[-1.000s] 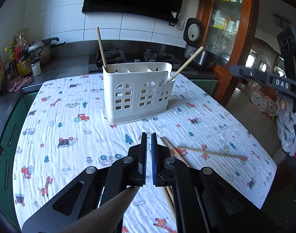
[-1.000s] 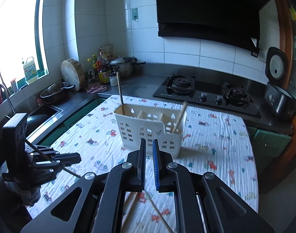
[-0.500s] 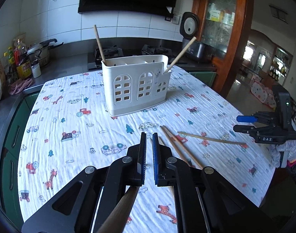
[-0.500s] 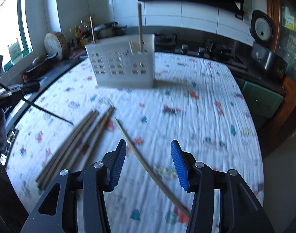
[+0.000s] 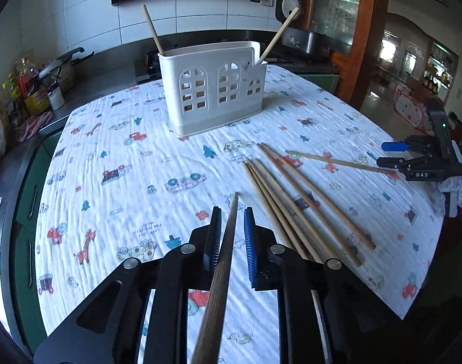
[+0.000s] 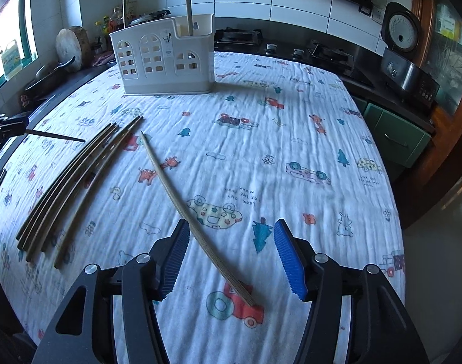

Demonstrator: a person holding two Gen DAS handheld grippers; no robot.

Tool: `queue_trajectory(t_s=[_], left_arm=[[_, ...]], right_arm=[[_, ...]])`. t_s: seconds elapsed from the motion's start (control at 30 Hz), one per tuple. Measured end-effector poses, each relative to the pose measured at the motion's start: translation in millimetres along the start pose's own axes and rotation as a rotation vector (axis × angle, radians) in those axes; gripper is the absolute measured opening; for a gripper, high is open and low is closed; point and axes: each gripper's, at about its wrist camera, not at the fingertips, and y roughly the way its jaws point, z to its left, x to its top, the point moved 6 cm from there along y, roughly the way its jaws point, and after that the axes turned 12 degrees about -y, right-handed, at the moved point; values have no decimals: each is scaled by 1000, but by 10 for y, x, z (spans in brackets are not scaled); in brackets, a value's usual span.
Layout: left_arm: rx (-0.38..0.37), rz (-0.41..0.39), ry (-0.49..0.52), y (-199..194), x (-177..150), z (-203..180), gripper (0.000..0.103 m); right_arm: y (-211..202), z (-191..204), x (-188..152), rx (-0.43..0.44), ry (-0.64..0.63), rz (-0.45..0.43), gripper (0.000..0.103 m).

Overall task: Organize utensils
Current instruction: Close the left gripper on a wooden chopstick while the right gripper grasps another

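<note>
Chopsticks: pick-up step; right gripper (image 6: 231, 254), jaws just opening and gaping, straddles a lone chopstick (image 6: 182, 200) lying on the desk (image 6: 291, 139) beside the bundle (image 6: 76, 179); next, close, lift, carry to holder (image 6: 164, 57) near the far edge; left gripper (image 5: 232, 236), jaws easing apart, has a dark chopstick (image 5: 221, 273) between them, grip uncertain.

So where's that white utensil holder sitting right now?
The white utensil holder stands upright at the table's far end, nearer the stove, beyond the loose chopsticks lying on the patterned cloth.
</note>
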Motion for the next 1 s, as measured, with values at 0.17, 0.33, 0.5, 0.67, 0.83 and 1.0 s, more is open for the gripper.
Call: queue_trajectory(t_s=[0.17, 0.33, 0.5, 0.67, 0.83, 1.0], left_arm=[[28, -15, -1, -11, -123, 35, 9], [29, -40, -5, -73, -141, 1, 6], [-2, -57, -49, -134, -90, -17, 5], [-18, -53, -64, -137, -60, -79, 5], [-50, -44, -94, -142, -26, -127, 5], [-49, -40, -123, -130, 6, -102, 5]], right_arm=[[21, -26, -55, -12, -2, 12, 56], [18, -38, -109, -22, -12, 16, 56], [35, 5, -209, -16, -39, 31, 47], [47, 38, -279, 6, -52, 26, 34], [30, 95, -296, 22, -91, 11, 29], [-12, 78, -355, 85, -65, -7, 23]])
